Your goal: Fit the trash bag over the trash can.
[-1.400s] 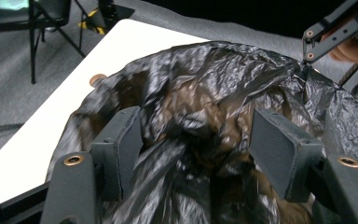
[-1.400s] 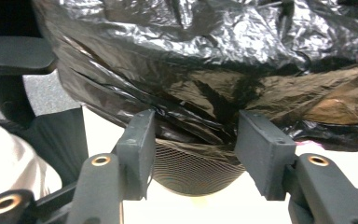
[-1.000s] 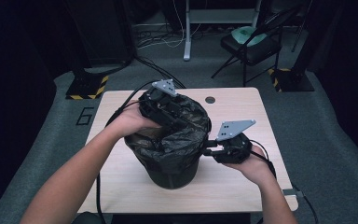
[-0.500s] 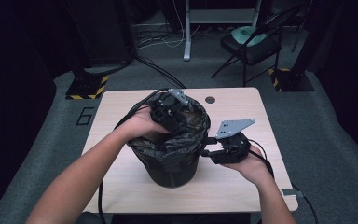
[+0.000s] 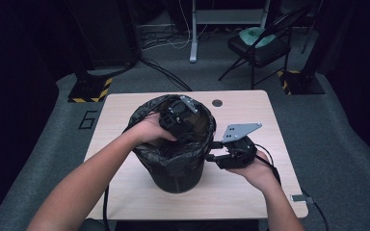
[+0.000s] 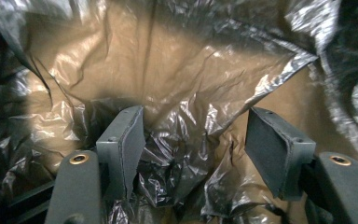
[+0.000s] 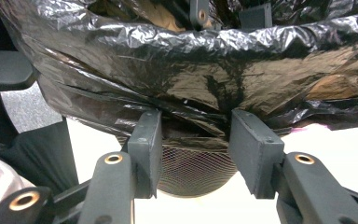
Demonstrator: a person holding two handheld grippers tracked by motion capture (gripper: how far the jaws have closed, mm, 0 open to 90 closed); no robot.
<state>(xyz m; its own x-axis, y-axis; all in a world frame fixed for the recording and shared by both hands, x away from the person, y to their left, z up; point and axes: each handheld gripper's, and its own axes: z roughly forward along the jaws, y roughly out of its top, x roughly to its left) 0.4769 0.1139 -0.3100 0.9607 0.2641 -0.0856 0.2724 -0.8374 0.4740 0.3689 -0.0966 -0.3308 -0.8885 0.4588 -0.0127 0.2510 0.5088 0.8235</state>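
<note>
the left gripper sits inside the black plastic bag lining the dark mesh bin, jaws wide apart; the right gripper is spread at the bag's outer edge, gripping nothing.

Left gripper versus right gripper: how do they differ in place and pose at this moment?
The left gripper is down inside the mouth of the black bin liner, pointing into it; the right gripper is outside, at the side of the mesh bin, pointing across at it. The left gripper's jaws stand wide apart with loose liner between them; the right gripper's jaws sit closer together at the liner's hanging edge, not visibly closed on it. Both are open.
</note>
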